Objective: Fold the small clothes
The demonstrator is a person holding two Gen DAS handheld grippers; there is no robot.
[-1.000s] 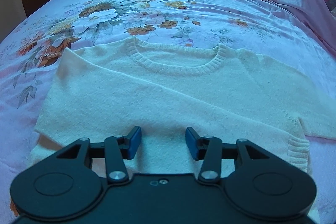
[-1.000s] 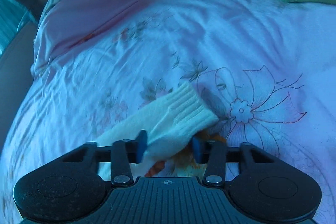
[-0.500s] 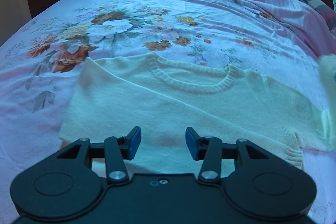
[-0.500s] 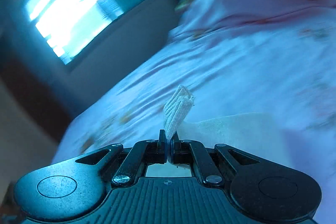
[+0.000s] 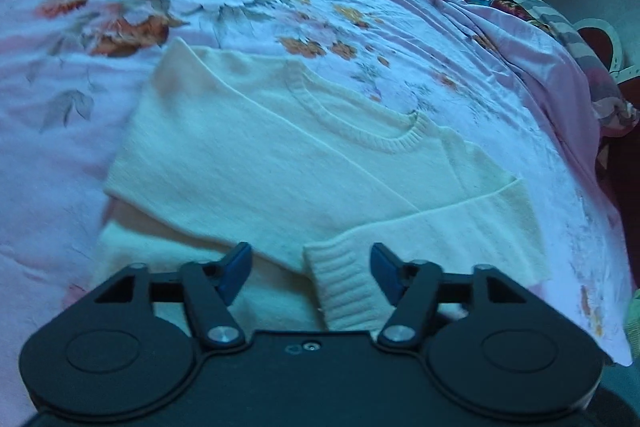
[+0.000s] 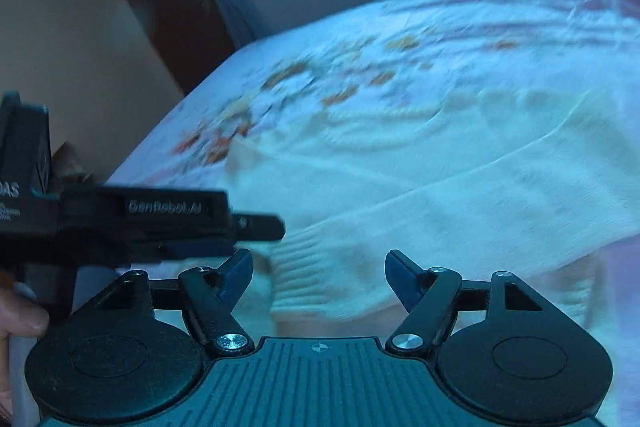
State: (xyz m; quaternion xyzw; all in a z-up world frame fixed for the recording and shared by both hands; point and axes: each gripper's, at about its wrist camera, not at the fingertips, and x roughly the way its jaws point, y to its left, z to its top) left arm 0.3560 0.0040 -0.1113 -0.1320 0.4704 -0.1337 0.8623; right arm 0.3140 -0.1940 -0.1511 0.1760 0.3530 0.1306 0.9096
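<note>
The right gripper [image 6: 319, 277] has just opened wide and let go; the ribbed cuff [image 6: 308, 275] lies loose between its jaws. The left gripper [image 5: 311, 271], also just widened, grips nothing. Its side reads roughly "Genrobot.AI", blurred. The cream sweater [image 5: 280, 155] lies sleeve-folded on the floral bedspread [image 5: 60, 107].

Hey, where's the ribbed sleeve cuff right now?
The cuff lies across the sweater's front, near its lower edge. In the left wrist view it sits between the open left gripper fingers, nearer the right one.
</note>
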